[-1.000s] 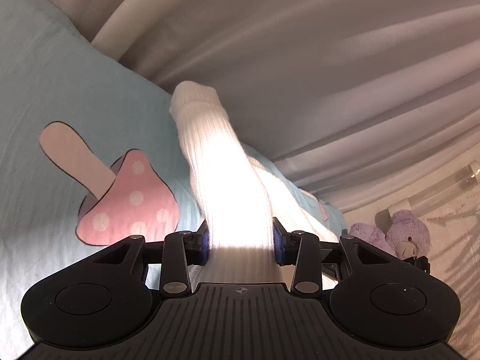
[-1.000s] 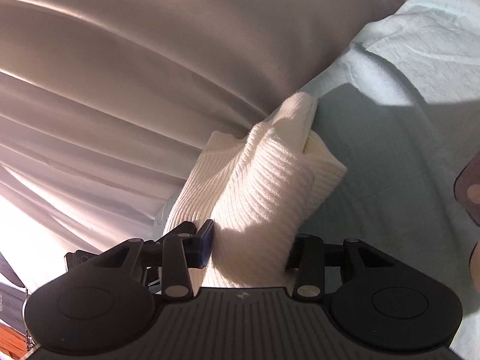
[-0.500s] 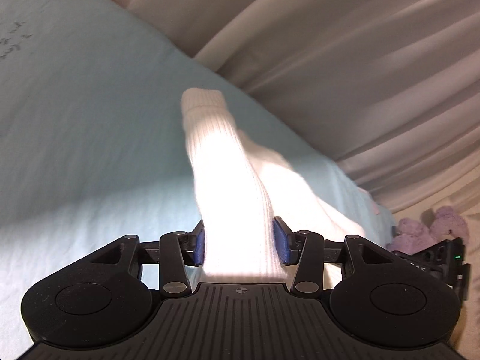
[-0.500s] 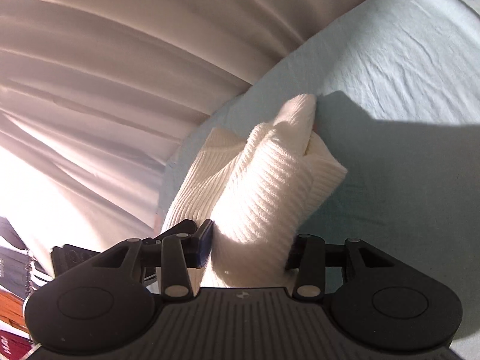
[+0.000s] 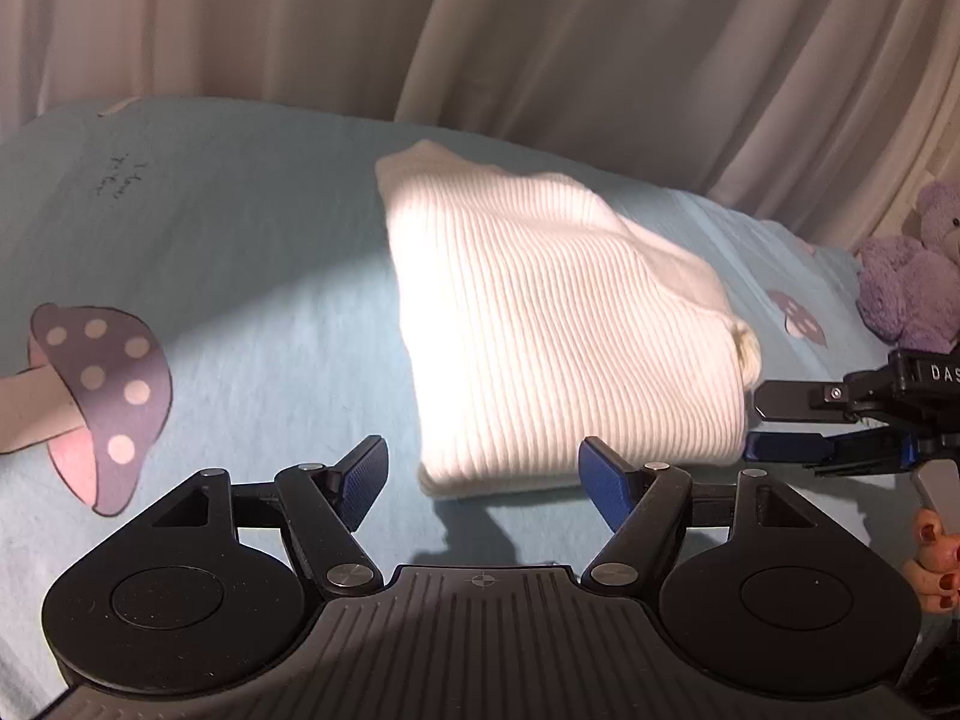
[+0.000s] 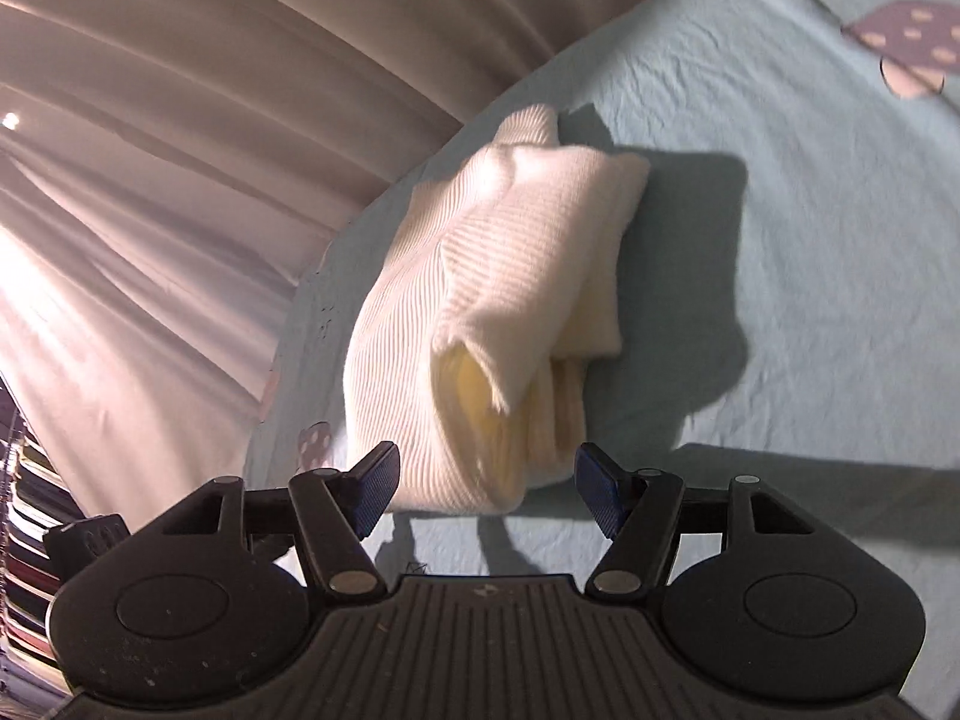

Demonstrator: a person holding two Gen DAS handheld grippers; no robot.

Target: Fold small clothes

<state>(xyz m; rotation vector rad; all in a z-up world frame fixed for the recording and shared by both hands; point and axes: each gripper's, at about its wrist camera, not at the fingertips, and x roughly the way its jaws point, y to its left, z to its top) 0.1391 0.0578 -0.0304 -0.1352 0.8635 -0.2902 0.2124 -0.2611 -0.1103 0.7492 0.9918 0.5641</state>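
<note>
White ribbed garment [image 5: 558,336] — folded, apparently doubled — lies on blue sheet [image 5: 240,252].

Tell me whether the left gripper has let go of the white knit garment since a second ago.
Yes. The left gripper has backed off the white knit garment, jaws opening, leaving it on the blue sheet.

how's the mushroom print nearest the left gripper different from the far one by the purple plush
The near mushroom print looks large and lies at the picture's left edge, its cap half in shadow and its lower part lit pink. The far mushroom print looks much smaller, sits past the folded white garment near the purple plush, and is fully shaded. Both are spotted caps printed on the blue sheet.
</note>
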